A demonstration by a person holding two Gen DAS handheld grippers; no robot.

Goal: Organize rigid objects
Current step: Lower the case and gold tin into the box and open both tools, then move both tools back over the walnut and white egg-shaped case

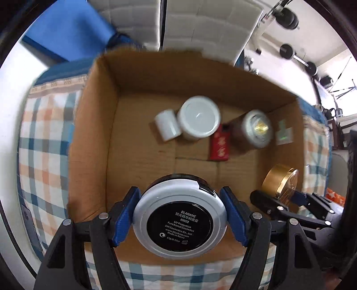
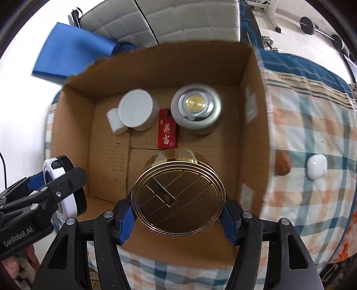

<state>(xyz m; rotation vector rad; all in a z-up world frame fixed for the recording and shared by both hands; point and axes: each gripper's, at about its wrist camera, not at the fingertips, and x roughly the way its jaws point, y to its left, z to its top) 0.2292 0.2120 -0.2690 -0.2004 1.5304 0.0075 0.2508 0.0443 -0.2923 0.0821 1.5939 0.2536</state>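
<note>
My left gripper is shut on a round silver-and-black cosmetic compact, held over the near part of an open cardboard box. My right gripper is shut on a gold round tin, held over the same box. On the box floor stand a white jar, a small white cylinder, a red packet and a silver-lidded jar. The left gripper with the compact shows at the left of the right wrist view; the gold tin shows in the left wrist view.
The box sits on a checked blanket. A brown nut-like object and a white earbud case lie on the blanket right of the box. A blue pad and a white padded headboard are behind it.
</note>
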